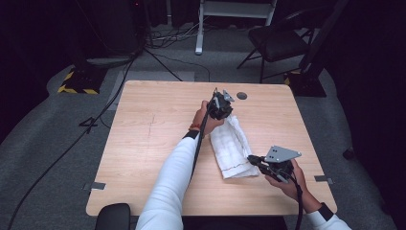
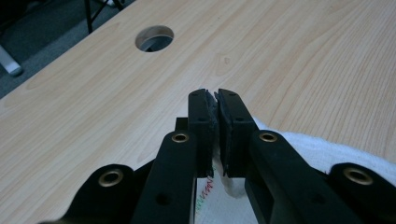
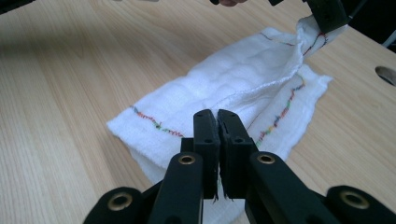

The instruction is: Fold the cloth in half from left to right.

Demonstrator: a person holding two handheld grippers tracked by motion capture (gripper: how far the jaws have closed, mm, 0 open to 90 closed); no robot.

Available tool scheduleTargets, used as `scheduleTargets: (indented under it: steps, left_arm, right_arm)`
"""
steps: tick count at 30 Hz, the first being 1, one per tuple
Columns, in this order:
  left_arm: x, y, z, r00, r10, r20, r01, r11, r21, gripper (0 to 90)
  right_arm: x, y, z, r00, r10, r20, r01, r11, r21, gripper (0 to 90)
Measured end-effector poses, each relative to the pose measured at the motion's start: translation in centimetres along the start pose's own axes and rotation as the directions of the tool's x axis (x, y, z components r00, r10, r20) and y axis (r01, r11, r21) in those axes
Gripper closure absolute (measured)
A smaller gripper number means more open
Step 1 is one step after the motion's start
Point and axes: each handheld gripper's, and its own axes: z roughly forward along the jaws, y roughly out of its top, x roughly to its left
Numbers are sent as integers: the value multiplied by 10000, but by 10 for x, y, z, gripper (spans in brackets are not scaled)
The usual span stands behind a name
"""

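A white towel (image 1: 232,143) with coloured stitching lies crumpled on the wooden table (image 1: 153,129), right of centre. My left gripper (image 1: 224,114) is at the towel's far end, shut on a corner that it holds lifted off the table. In the left gripper view white cloth (image 2: 327,149) shows between and beside the closed jaws of that gripper (image 2: 217,93). My right gripper (image 1: 251,159) is at the towel's near end. Its jaws (image 3: 217,114) are shut, with the towel (image 3: 224,84) pinched at their base. The left gripper (image 3: 327,16) holding the raised corner shows at the top right of the right gripper view.
A round cable hole (image 1: 242,96) sits in the table just beyond the left gripper. A black chair (image 1: 277,40) and a white frame (image 1: 199,28) stand on the floor behind the table, with cables running along its left side. A dark rounded object (image 1: 112,215) is at the near left edge.
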Motion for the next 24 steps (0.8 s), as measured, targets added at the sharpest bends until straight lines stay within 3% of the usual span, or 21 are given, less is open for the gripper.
scheduleTargets:
  steps: [6, 11, 13, 18, 22, 24]
  left_arm:
    - [-7, 1, 17, 10000, -34, -43, 35, 9997, 227, 824]
    - [-10, 1, 20, 9980, -388, -490, 401, 9989, 249, 681]
    - [-10, 0, 16, 9985, -362, -409, 370, 9991, 201, 641]
    - [-9, -9, -1, 9991, -329, -260, 334, 9993, 163, 550]
    - [-11, -20, -22, 9984, -454, -351, 461, 9988, 191, 399]
    - [-14, -25, -32, 9989, -451, -140, 454, 9989, 145, 323]
  right_arm:
    - [-1, -12, 2, 9999, 98, -33, -96, 9989, 450, 868]
    - [0, -15, 8, 9999, 142, -27, -139, 9962, 857, 823]
    - [-1, -17, 11, 9999, 146, -11, -144, 9947, 1022, 807]
    - [-6, -20, 12, 9988, 386, 293, -420, 9911, 1265, 650]
    - [-8, -20, 13, 9977, 475, 477, -538, 9885, 1416, 584]
    - [-9, -20, 13, 9972, 441, 611, -525, 9882, 1439, 560]
